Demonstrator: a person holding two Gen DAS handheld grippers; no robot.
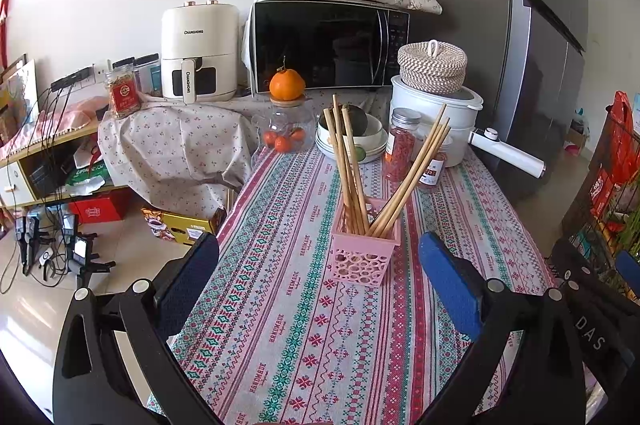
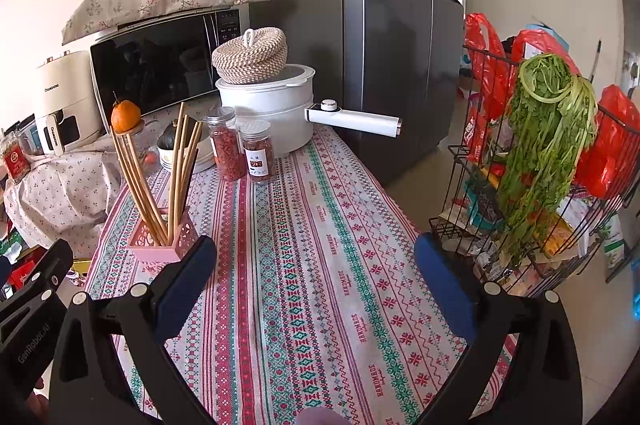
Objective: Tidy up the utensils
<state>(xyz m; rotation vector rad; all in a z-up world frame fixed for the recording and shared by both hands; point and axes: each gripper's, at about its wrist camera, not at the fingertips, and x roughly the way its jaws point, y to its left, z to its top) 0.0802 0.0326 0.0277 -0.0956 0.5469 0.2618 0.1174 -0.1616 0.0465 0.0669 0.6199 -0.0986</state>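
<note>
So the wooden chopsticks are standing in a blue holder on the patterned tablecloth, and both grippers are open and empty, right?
Not quite: the holder is pink, not blue, as the left wrist view shows. The rest holds: the chopsticks stand in it on the patterned tablecloth, and the left gripper and right gripper are both open and empty.

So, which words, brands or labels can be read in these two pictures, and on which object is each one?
"CHANGHONG": air fryer, on its body and on its handle.
"HANDMADE": tablecloth, repeated along the stripes.
"GenRobot.AI": left gripper, on its black body in the right wrist view.
"DAS": a black part at the right edge, cut off.
Jar labels and microwave panel: too small to read.
</note>
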